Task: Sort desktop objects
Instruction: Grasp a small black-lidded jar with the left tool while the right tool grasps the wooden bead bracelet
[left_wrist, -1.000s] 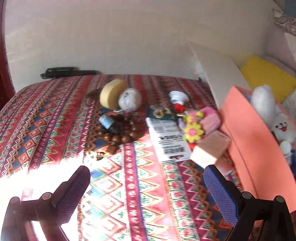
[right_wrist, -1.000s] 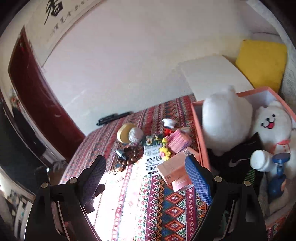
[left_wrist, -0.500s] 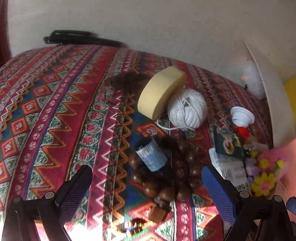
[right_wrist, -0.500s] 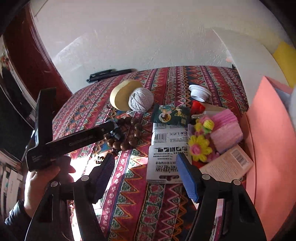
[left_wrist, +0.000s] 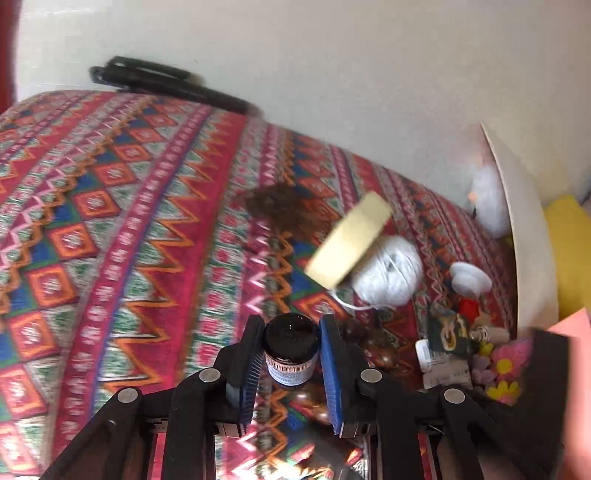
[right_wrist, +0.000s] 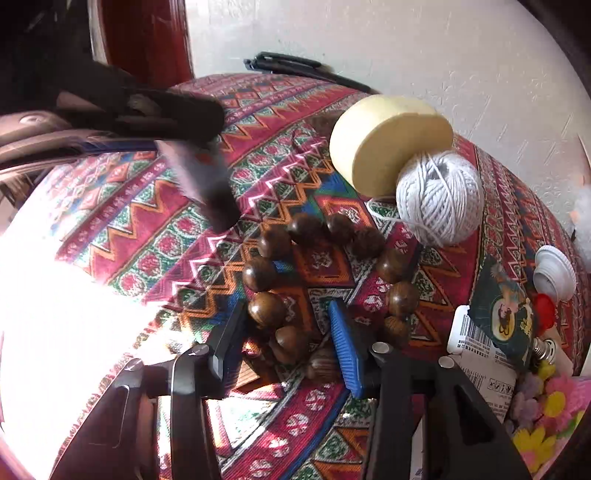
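1 bottle (left_wrist: 291, 349), 1 bead bracelet (right_wrist: 325, 284), 1 yarn ball (right_wrist: 439, 197), 1 tape roll (right_wrist: 388, 142).

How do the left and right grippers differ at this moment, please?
The left gripper has its jaws shut on the small dark bottle, lifted off the cloth. The right gripper has its jaws partly open, straddling beads of the wooden bracelet, which lies on the cloth. Both have blue pads.

Left cloth (left_wrist: 110, 229) lies open; tape roll (right_wrist: 388, 136), yarn ball (right_wrist: 439, 195) crowd right
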